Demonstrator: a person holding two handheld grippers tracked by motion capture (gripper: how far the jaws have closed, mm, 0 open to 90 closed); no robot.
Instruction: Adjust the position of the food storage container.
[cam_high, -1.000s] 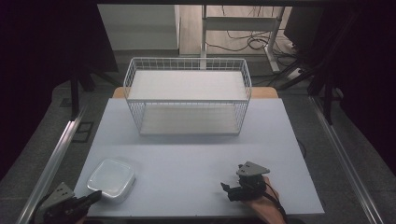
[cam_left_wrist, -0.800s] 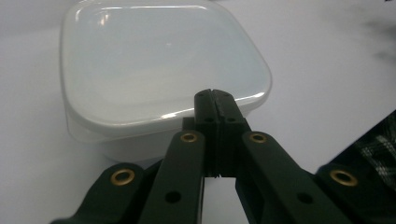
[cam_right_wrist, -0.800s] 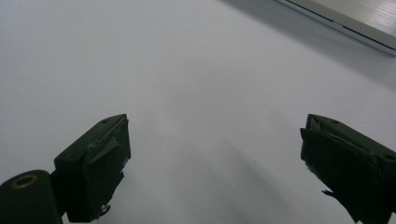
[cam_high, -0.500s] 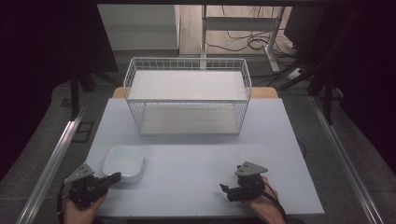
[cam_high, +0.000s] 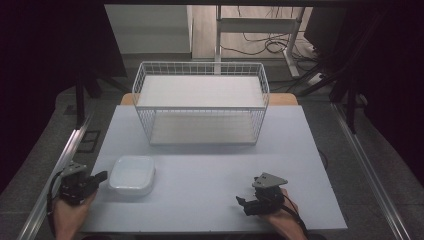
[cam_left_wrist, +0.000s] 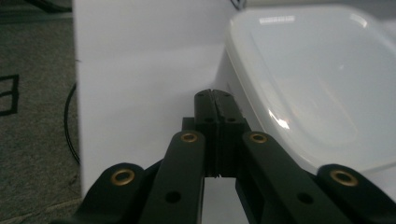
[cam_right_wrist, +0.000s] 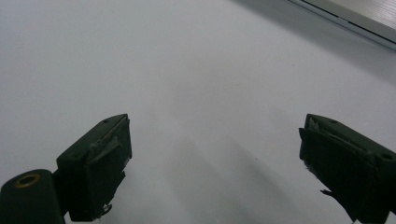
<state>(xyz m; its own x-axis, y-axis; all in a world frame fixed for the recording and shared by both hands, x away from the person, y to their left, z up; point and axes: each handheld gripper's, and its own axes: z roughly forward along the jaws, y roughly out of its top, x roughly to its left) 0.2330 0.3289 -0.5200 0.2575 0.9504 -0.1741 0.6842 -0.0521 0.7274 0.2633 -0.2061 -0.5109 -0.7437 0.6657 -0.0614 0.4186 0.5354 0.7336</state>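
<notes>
High view: left gripper (cam_high: 101, 176) closed beside white dish (cam_high: 132, 175), right gripper (cam_high: 243, 204) wide open

Each gripper, left gripper (cam_high: 102, 176) and right gripper (cam_high: 241, 202), is black with two jaws. Link arms carry brass-coloured rivets. A grey three-cornered plate tops each unit. A black cable trails from each.

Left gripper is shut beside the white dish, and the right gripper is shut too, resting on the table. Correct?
Not quite. The right gripper is open: the right gripper view shows its jaws wide apart over the table. The left gripper is indeed shut beside the white dish.
</notes>
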